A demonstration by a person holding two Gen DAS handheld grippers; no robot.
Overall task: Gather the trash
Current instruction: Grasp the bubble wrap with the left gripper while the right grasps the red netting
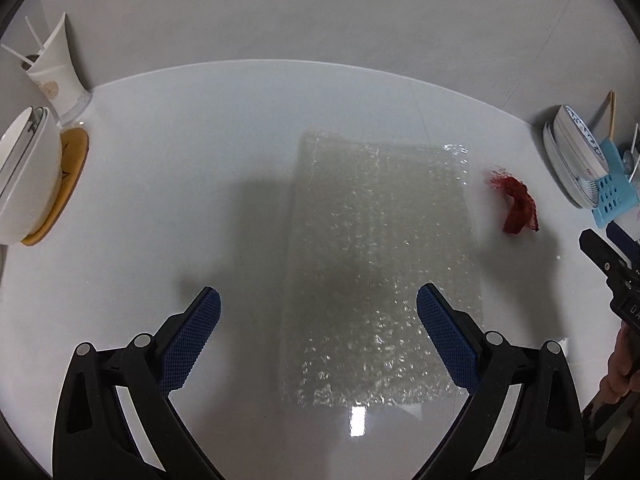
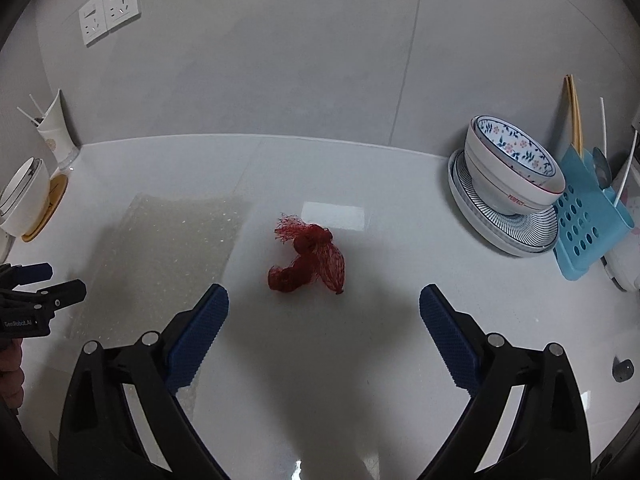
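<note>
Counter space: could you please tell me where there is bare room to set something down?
Bare counter lies between the red net and the stacked bowls, and left of the bubble wrap. Both ends are crowded: dishes and blue rack right, cup and bowl left.

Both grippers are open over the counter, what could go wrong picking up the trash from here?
The bubble wrap lies flat, so the left gripper may slide over it without catching an edge. The red mesh netting is loose and could snag on the right gripper.
</note>
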